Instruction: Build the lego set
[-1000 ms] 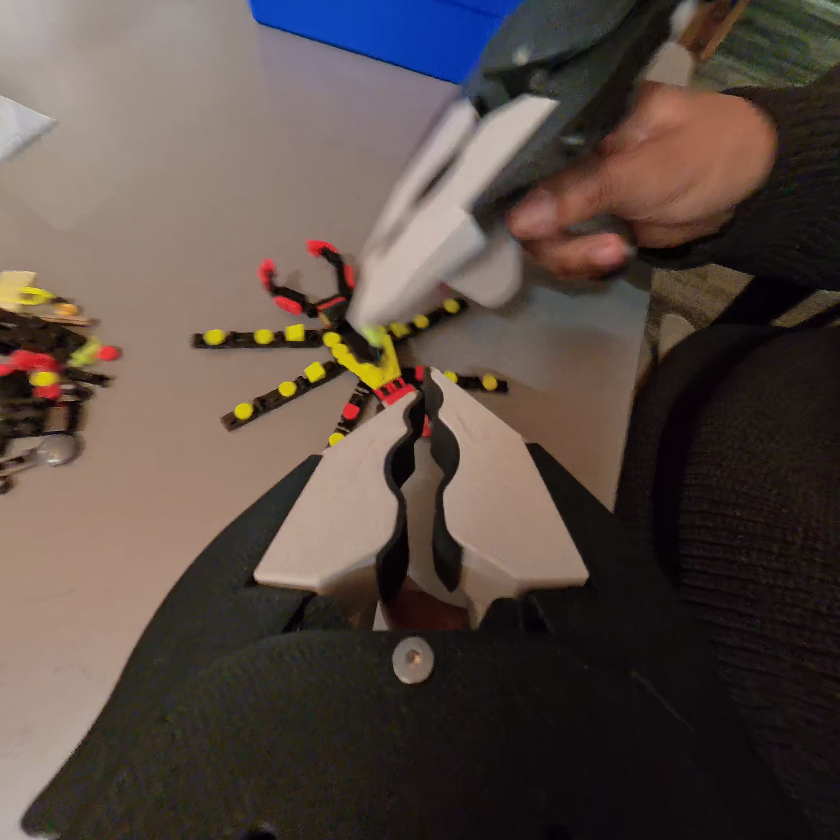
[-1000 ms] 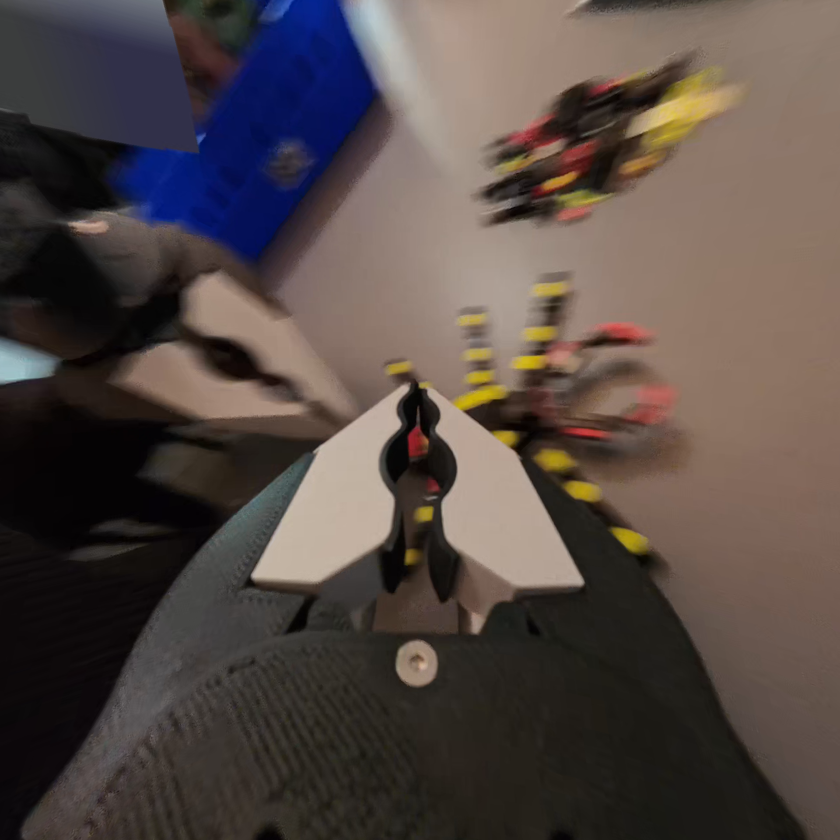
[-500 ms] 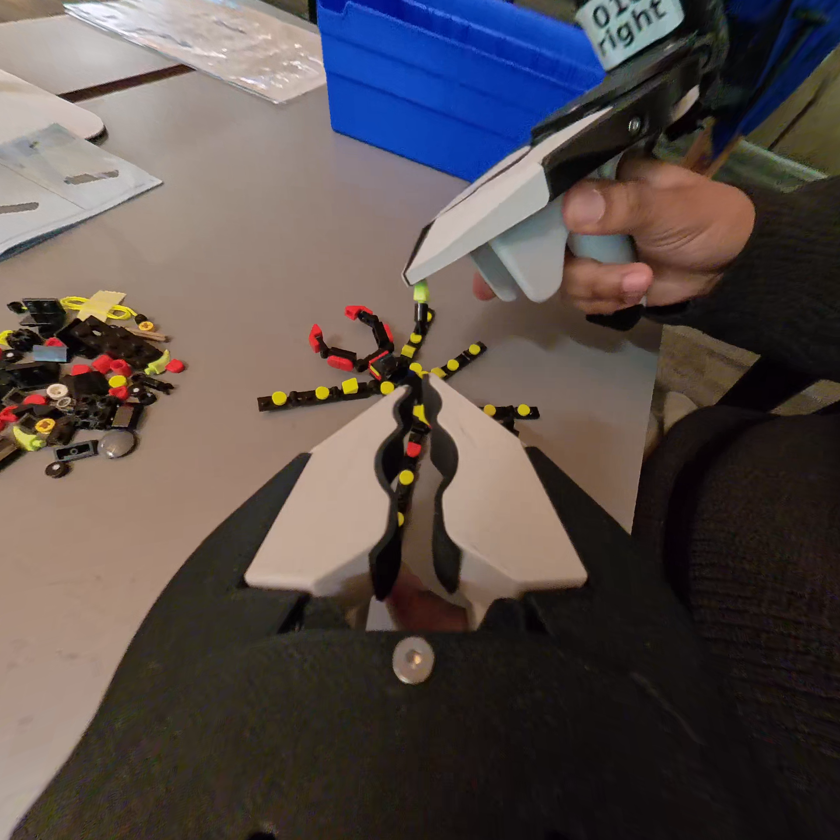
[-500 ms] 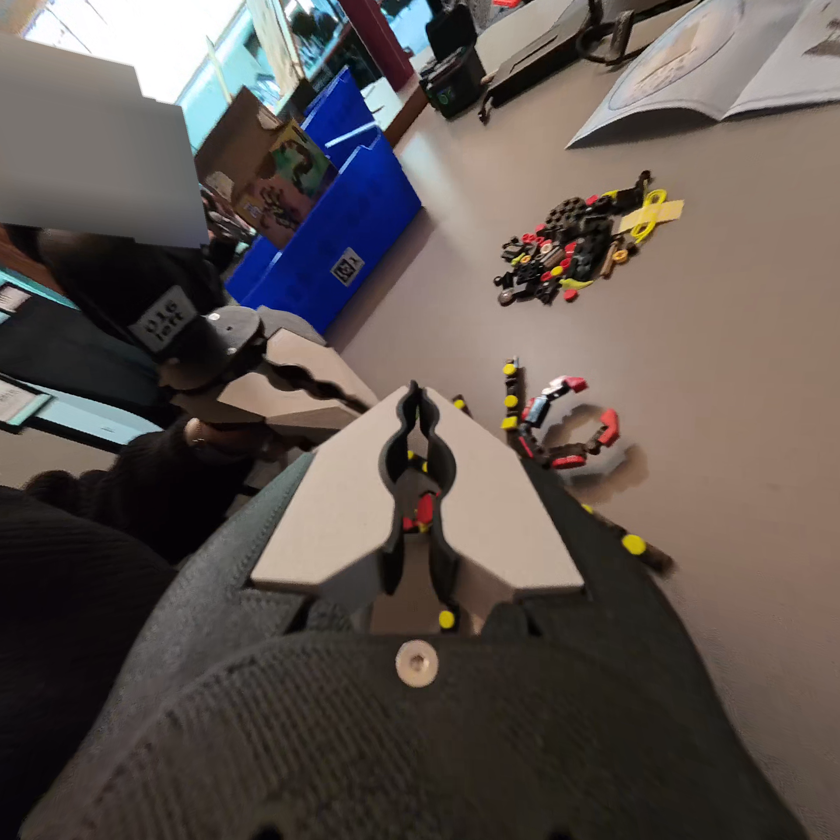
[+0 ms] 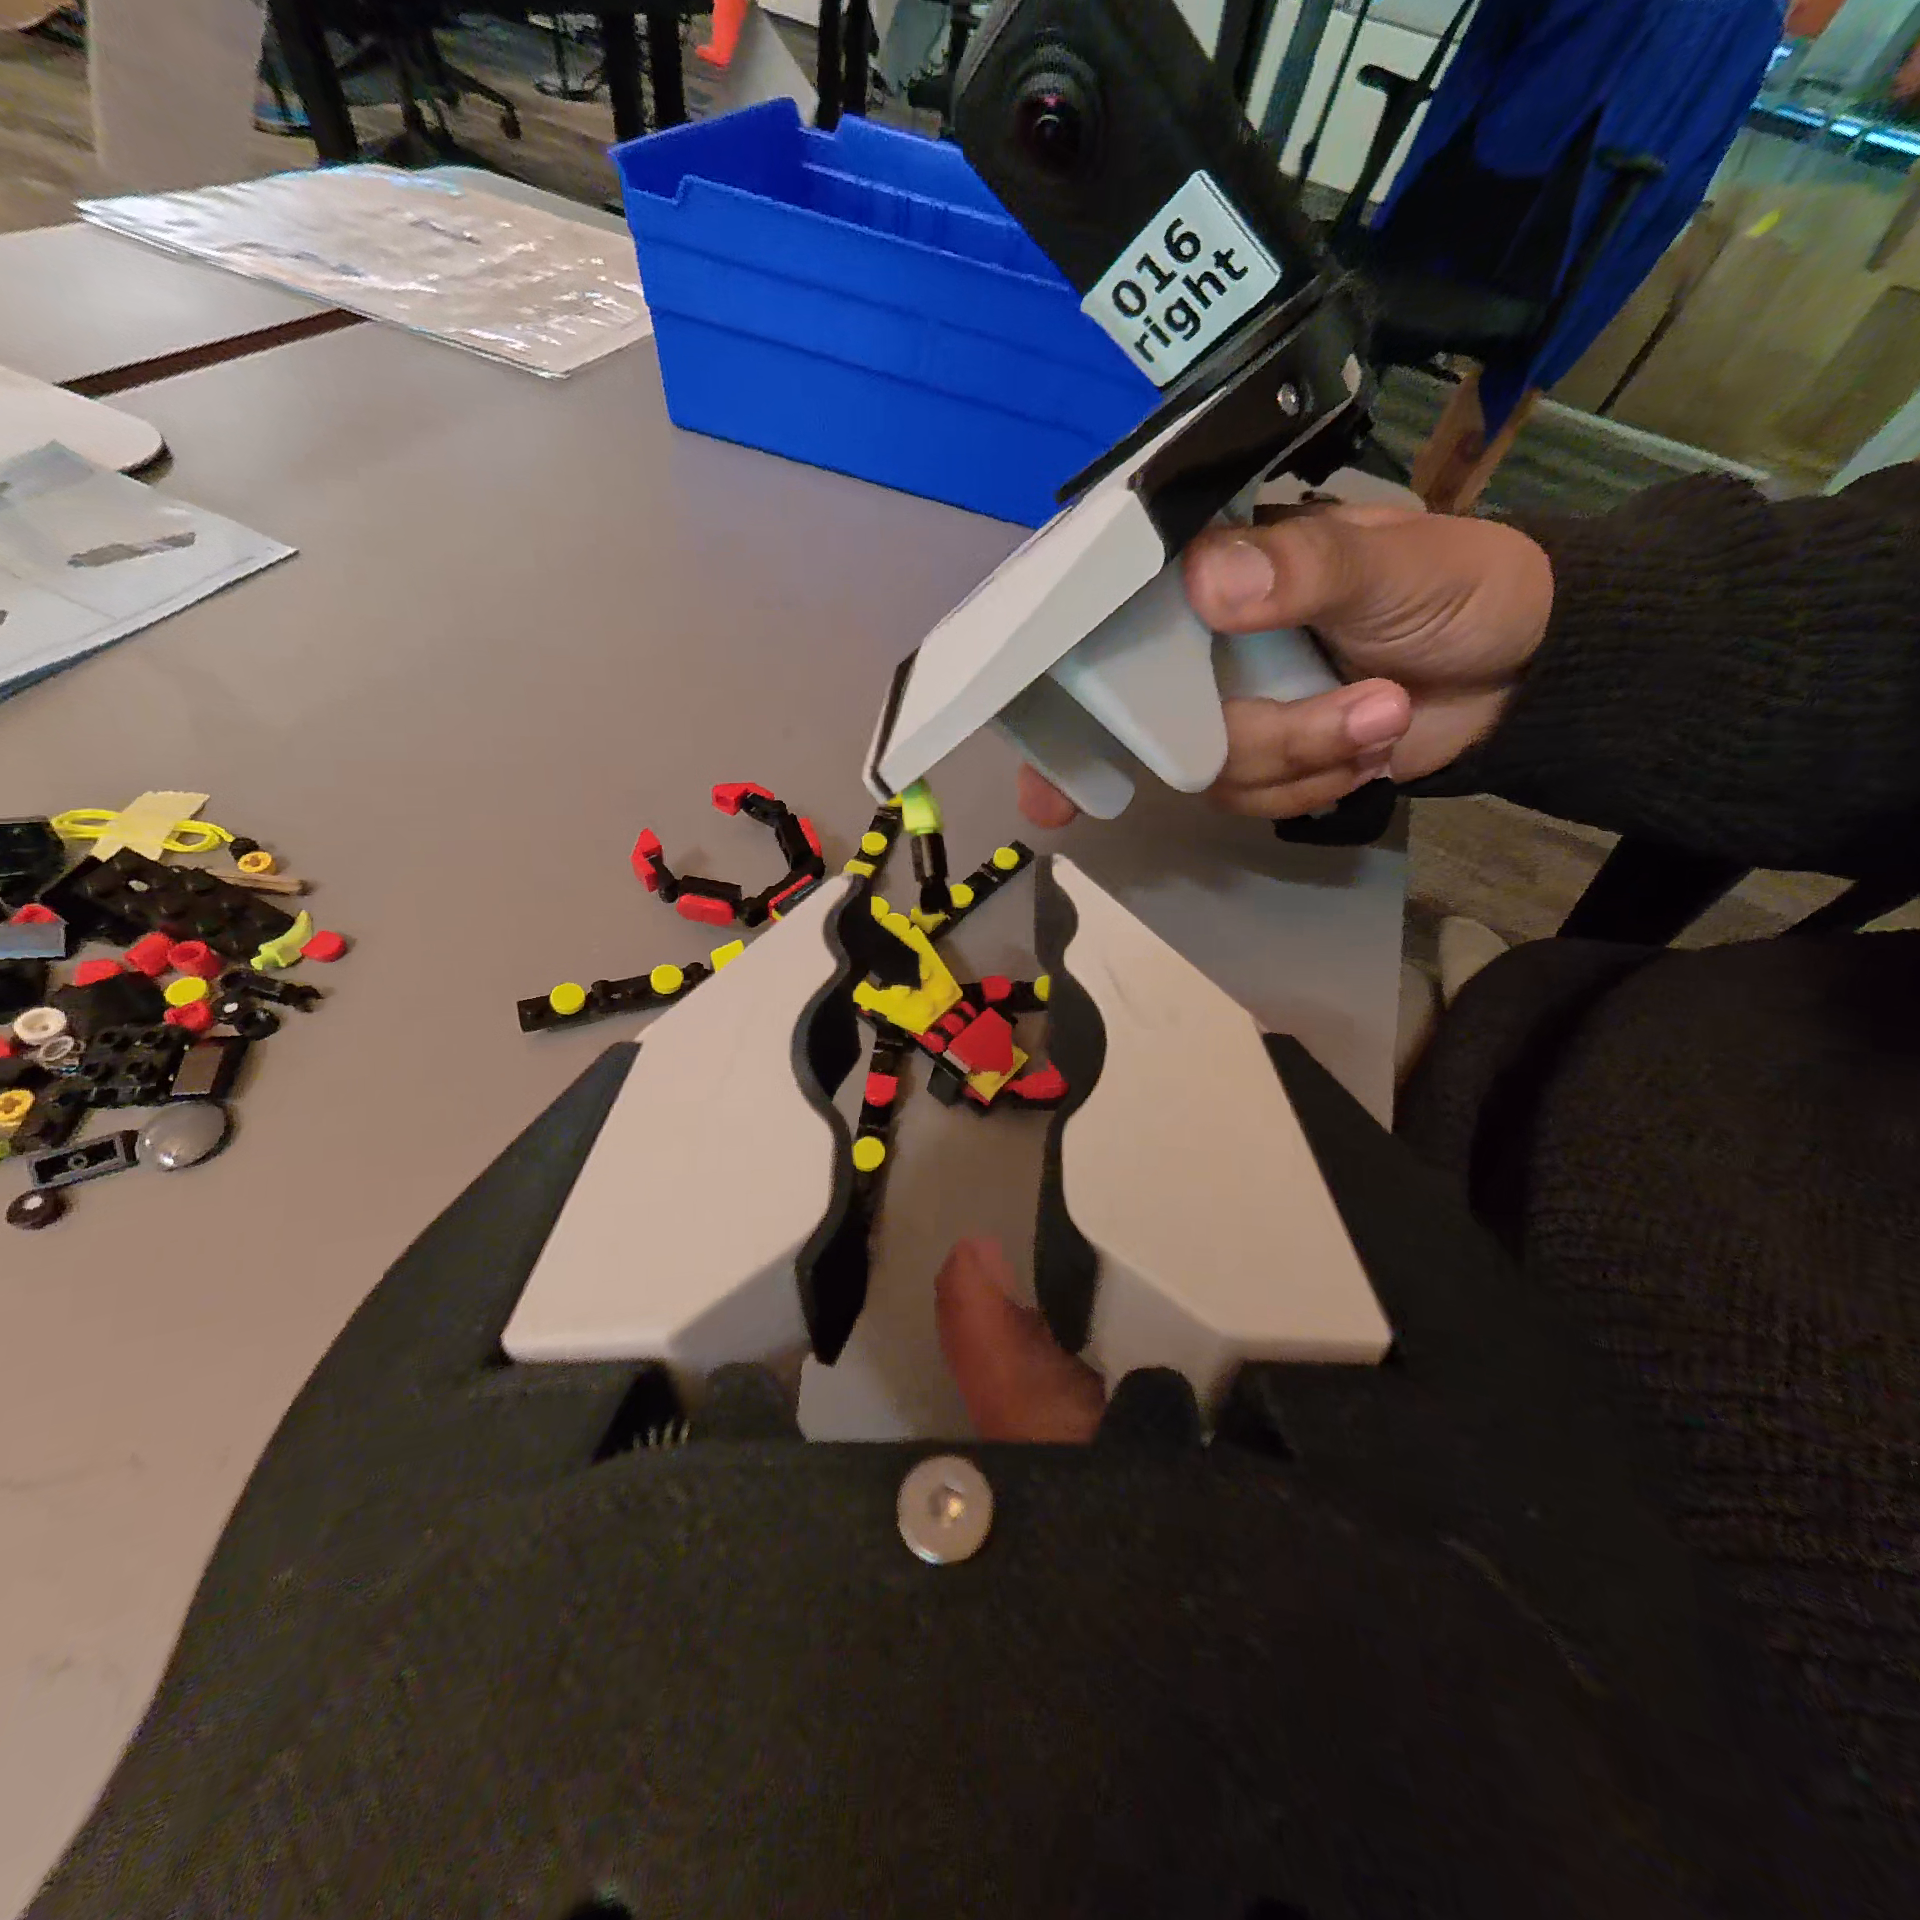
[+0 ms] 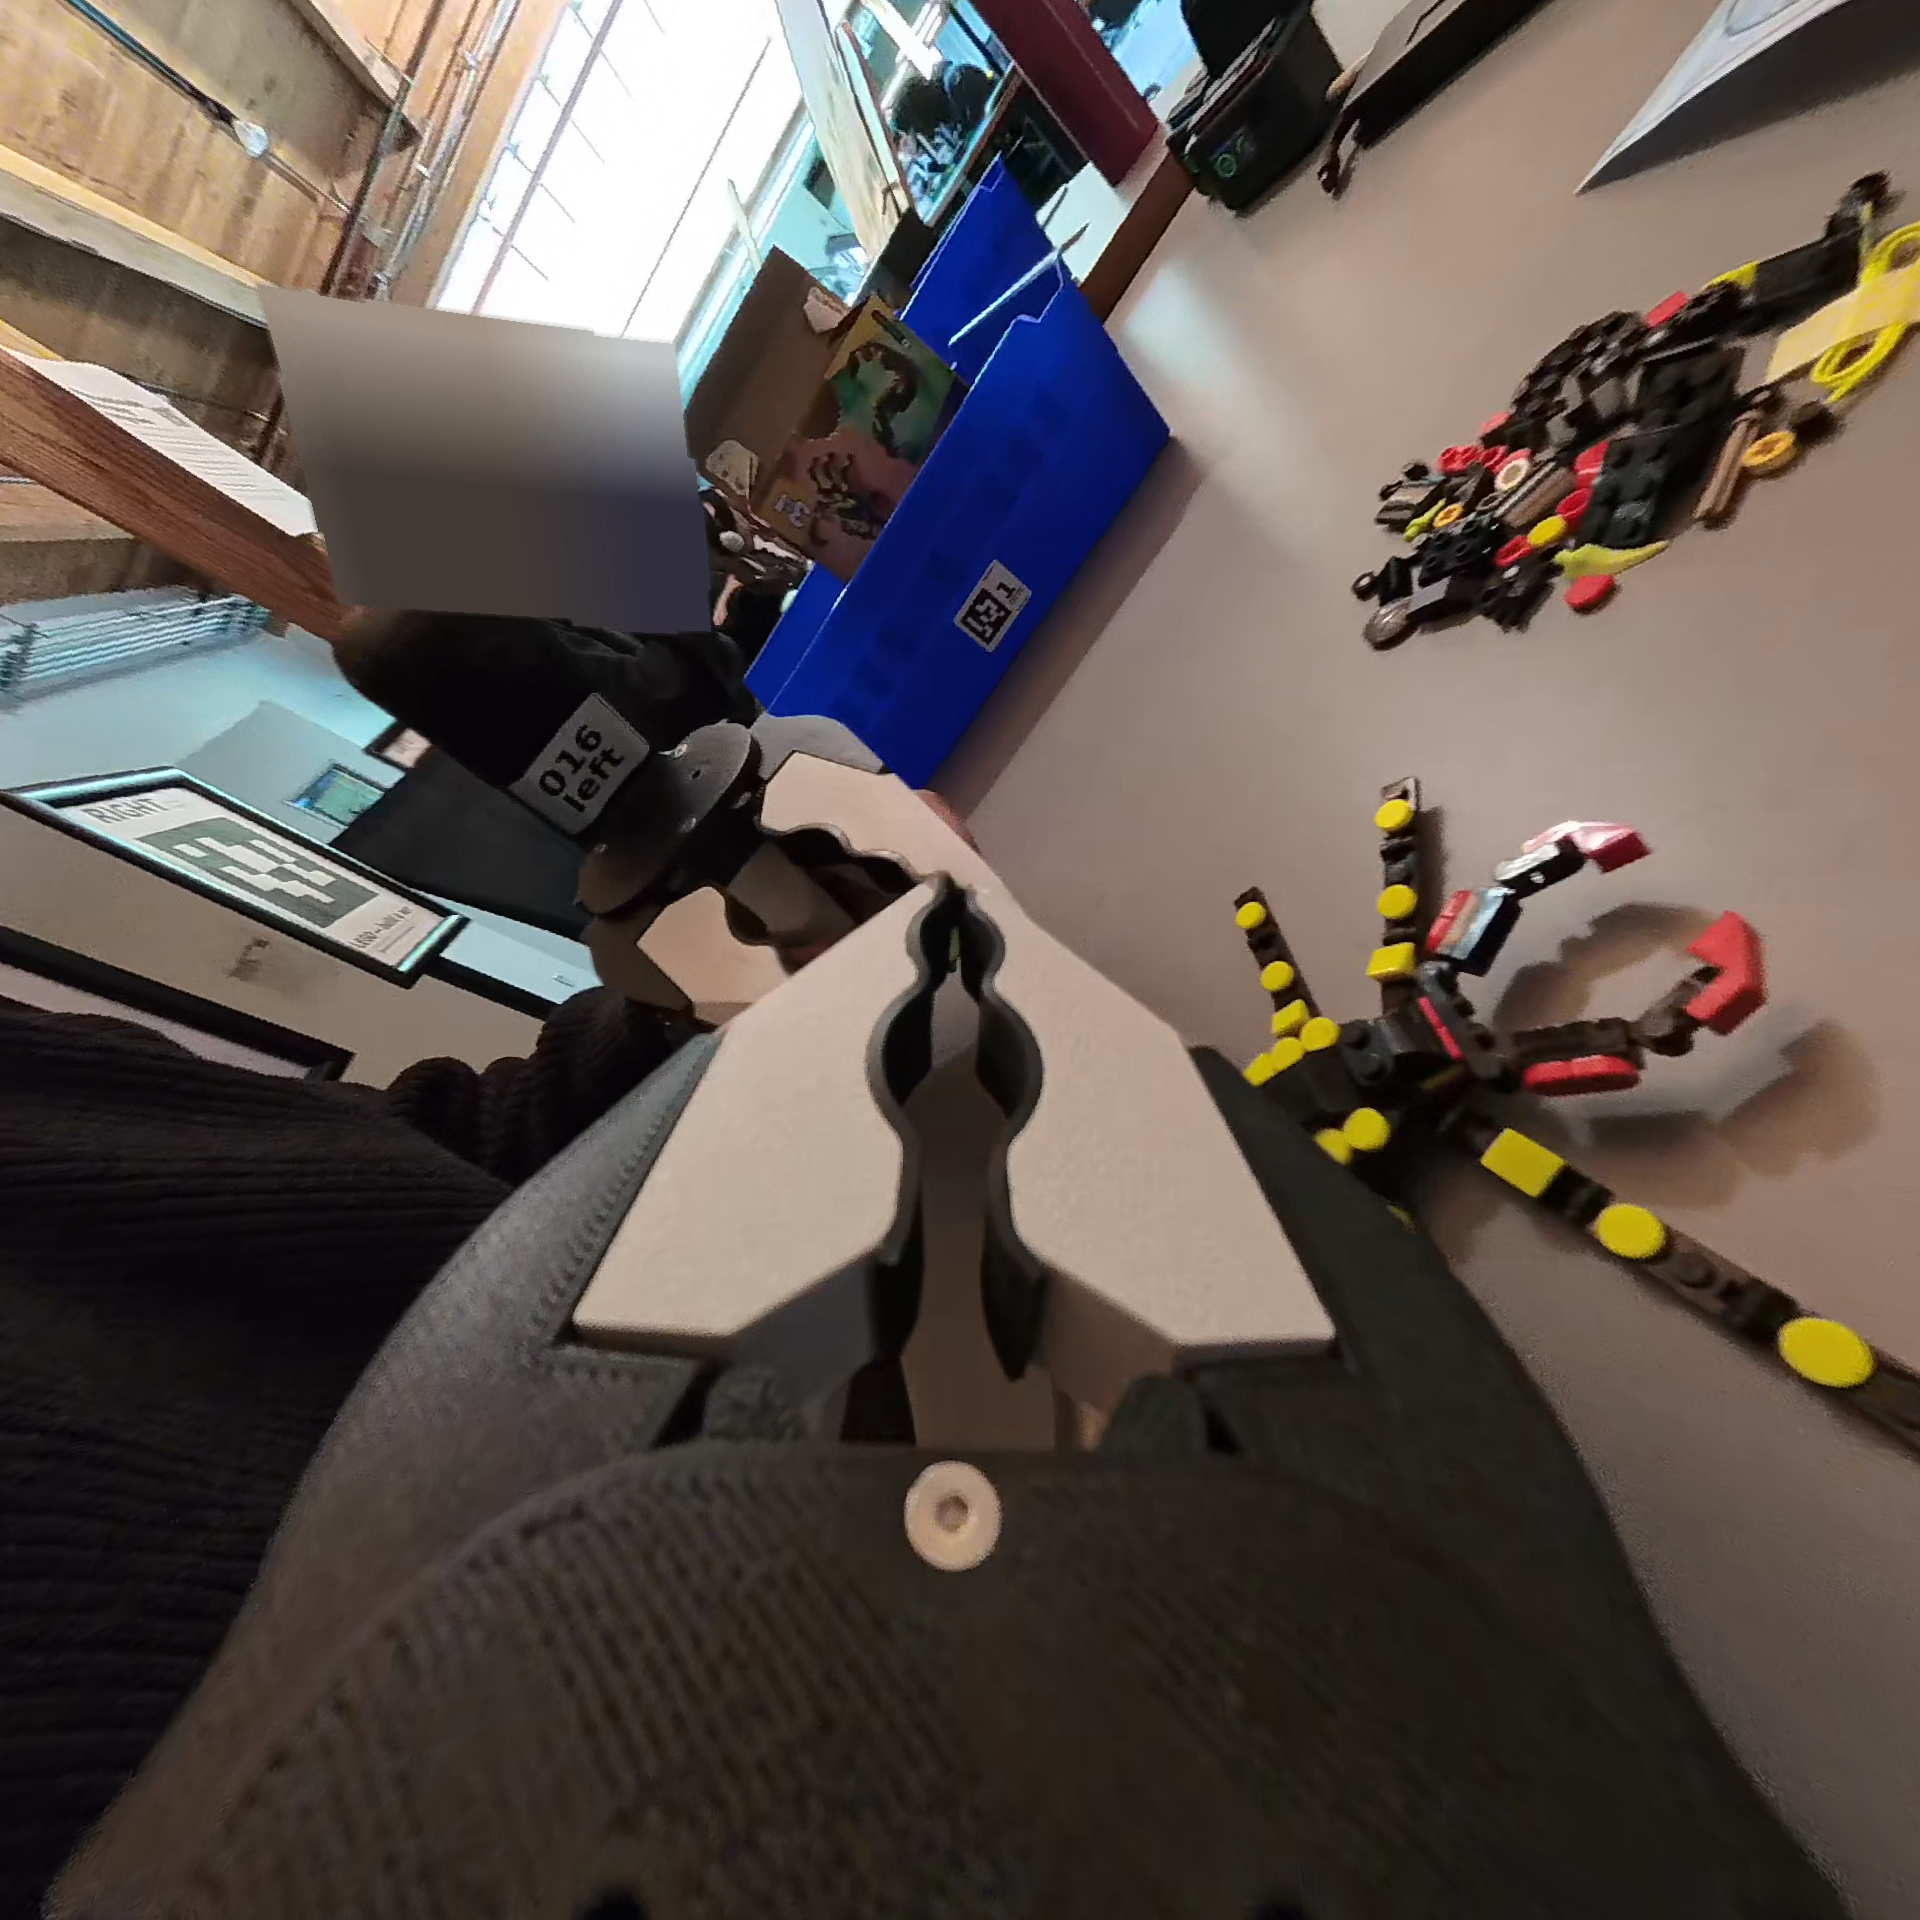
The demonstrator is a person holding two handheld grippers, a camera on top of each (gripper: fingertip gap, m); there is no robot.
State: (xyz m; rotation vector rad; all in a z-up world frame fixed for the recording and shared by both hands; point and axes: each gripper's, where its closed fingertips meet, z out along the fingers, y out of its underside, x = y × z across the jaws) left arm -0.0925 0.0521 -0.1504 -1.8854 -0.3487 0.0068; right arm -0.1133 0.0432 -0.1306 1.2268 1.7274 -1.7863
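we see the left gripper [image 5: 945, 894] with its fingers apart, poised over the body of a black, yellow and red brick scorpion model [image 5: 914, 987] that lies on the grey desk [image 5: 468, 623]. the right gripper [image 5: 883, 779] has its fingers clamped on a lime-green tip piece [image 5: 918, 808] at the end of the scorpion's raised tail. left of the scorpion sits a pile of loose bricks [image 5: 125, 997]; behind it stands a blue bin [image 5: 883, 343].
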